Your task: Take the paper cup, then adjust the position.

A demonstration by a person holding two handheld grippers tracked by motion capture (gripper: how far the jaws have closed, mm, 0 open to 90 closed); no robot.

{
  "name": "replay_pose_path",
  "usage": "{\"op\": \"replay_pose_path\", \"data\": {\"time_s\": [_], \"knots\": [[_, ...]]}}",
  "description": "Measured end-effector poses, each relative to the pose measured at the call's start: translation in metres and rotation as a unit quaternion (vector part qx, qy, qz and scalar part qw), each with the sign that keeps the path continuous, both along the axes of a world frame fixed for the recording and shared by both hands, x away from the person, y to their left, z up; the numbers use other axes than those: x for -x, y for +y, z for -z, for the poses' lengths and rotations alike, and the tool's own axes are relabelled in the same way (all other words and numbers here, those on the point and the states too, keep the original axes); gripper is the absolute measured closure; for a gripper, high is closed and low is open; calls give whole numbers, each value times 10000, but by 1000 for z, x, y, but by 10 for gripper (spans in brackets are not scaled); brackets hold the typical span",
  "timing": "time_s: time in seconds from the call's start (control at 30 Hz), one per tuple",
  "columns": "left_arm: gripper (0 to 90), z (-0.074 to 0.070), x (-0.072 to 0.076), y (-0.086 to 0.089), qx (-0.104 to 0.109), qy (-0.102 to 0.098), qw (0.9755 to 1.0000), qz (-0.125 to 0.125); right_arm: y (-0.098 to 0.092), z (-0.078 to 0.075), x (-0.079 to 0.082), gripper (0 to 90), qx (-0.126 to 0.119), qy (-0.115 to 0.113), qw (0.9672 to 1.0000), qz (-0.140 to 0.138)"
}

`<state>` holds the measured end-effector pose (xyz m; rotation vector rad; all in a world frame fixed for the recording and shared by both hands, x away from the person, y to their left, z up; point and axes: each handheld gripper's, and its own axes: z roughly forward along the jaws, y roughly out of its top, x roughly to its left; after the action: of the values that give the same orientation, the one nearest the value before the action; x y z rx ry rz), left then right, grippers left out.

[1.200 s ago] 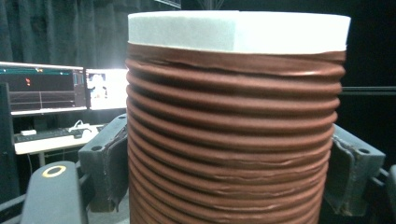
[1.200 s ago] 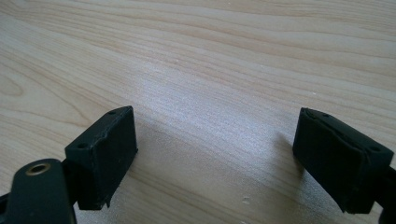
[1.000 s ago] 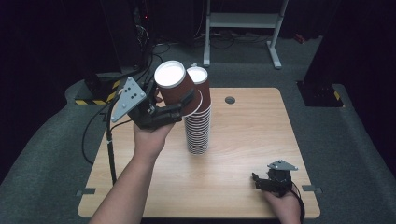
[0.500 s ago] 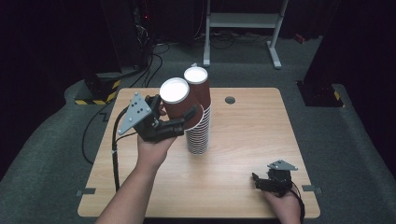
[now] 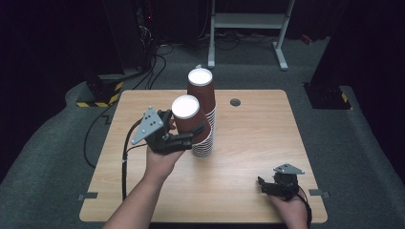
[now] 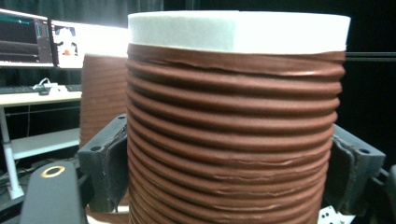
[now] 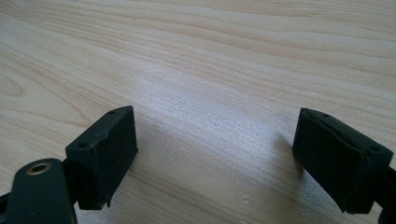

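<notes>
Cup stack (image 5: pixel 188 125) beside taller stack (image 5: pixel 201 112)

**Where things stand on the table**

A stack of cups (image 5: pixel 203 119) stands near the table's (image 5: pixel 248 191) middle (toward the far edge). Just left of it, the left gripper (image 5: pixel 184 138) holds a second stack (image 5: pixel 190 121). The right gripper (image 5: pixel 274 186) rests at the near right corner.

Probably a lab or recording studio: dark curtained walls, grey carpet (image 5: pixel 57 157), a lone wooden tabletop (image 5: pixel 248 143), yellow-black hazard tape (image 5: pixel 98 99) at a stand's foot, loose cables (image 5: pixel 157 52), a white metal frame (image 5: pixel 248 21), and lit monitors (image 6: pixel 28 44) on a desk behind.
</notes>
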<state>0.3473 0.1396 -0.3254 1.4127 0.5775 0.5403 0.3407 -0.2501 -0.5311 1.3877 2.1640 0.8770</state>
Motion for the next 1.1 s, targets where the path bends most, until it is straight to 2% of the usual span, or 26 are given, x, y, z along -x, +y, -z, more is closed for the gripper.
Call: {"op": "replay_pose_path", "data": {"time_s": [0.2, 0.27, 0.37, 0.7, 0.77, 1.0, 1.03, 1.1], "knots": [[179, 17, 2, -8, 7, 115, 9999, 110, 0, 0, 1, 132, 4, 4, 10000, -27], [179, 24, 5, -13, -11, 165, 9996, 240, -1, 0, 1, 132, 0, 3, 10000, -47], [179, 31, 7, -17, -30, 164, 9995, 255, -1, 0, 1, 132, -10, 11, 10000, -54], [178, 63, 9, -35, -92, 390, 9983, 414, -1, 0, 1, 131, -12, 9, 10000, -93], [178, 70, 7, -41, -132, 454, 9976, 498, -1, 0, 1, 132, -9, 9, 9999, -115], [177, 82, 2, -48, -138, 653, 9957, 644, -1, -1, 3, 147, -7, -37, 9998, -173], [177, 84, 1, -50, -200, 666, 9954, 658, -1, -1, 3, 149, 8, -87, 9998, -186], [177, 87, 1, -53, -196, 720, 9947, 703, 0, -2, 5, 151, 67, -151, 9996, -210]]}}
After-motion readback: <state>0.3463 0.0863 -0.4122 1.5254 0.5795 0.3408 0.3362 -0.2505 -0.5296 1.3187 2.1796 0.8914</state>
